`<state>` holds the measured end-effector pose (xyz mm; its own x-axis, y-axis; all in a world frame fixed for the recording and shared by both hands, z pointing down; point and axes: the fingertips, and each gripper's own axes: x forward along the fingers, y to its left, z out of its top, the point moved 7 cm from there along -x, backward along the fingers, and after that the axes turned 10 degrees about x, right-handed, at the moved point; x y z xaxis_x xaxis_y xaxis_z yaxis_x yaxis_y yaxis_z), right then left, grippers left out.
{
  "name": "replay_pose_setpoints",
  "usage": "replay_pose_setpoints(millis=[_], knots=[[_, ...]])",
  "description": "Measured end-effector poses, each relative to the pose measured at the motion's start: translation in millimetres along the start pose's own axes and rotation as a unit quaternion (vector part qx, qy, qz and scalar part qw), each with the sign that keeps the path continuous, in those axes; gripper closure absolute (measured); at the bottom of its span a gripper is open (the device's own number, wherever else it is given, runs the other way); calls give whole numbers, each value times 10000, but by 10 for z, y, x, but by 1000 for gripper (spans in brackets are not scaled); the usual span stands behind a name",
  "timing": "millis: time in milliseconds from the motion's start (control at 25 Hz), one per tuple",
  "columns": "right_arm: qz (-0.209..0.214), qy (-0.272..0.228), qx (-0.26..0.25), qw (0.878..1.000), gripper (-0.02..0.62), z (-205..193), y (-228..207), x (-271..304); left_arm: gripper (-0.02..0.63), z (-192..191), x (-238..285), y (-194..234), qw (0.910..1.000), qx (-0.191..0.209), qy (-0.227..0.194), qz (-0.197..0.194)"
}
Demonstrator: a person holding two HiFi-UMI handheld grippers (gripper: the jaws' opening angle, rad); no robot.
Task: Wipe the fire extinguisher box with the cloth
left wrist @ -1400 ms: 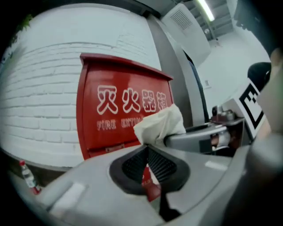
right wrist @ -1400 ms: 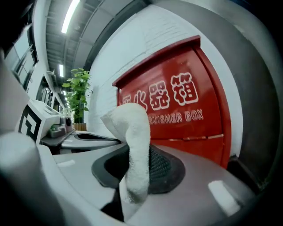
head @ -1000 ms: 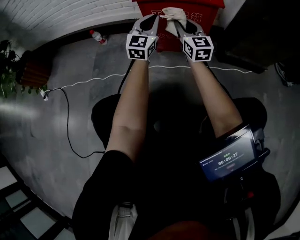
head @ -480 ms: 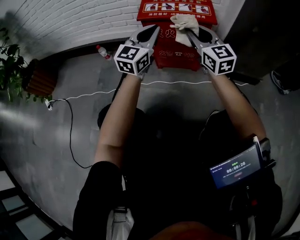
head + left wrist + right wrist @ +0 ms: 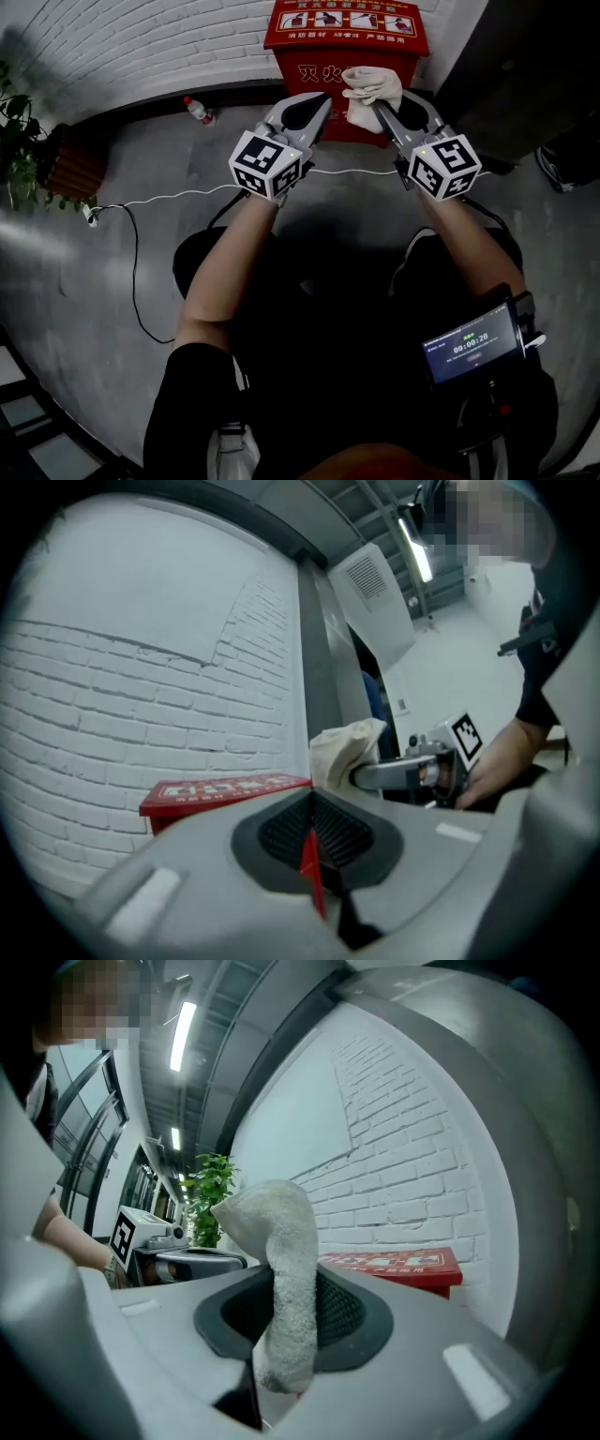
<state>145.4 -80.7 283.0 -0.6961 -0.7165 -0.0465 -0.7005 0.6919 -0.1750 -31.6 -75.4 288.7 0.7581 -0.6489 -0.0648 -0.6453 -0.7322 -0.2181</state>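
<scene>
Grey floor (image 5: 159, 234), white brick wall (image 5: 141, 42), red fire extinguisher box (image 5: 314, 73). Right gripper (image 5: 377, 101) pinching the cloth (image 5: 372, 82); left gripper (image 5: 322, 101) squeezed together.

Head camera looks steeply down; 2 gripper cameras share the red box (image 5: 220, 787).

Grey left claw (image 5: 319, 101) and right claw (image 5: 377, 105) — each bearing a black-and-white marker cube (image 5: 270, 164) — black short sleeves (image 5: 202, 389).
</scene>
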Motion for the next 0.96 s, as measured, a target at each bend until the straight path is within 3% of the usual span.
replay_pose_setpoints(millis=[400,960], knots=[[95,62,-177,9998,494,-39,100,-22,603,57,76,-86,9996,203,19,-180],[87,108,-161,9998,494,-65,80,-3,603,62,61,-101,9995,199,55,-234]])
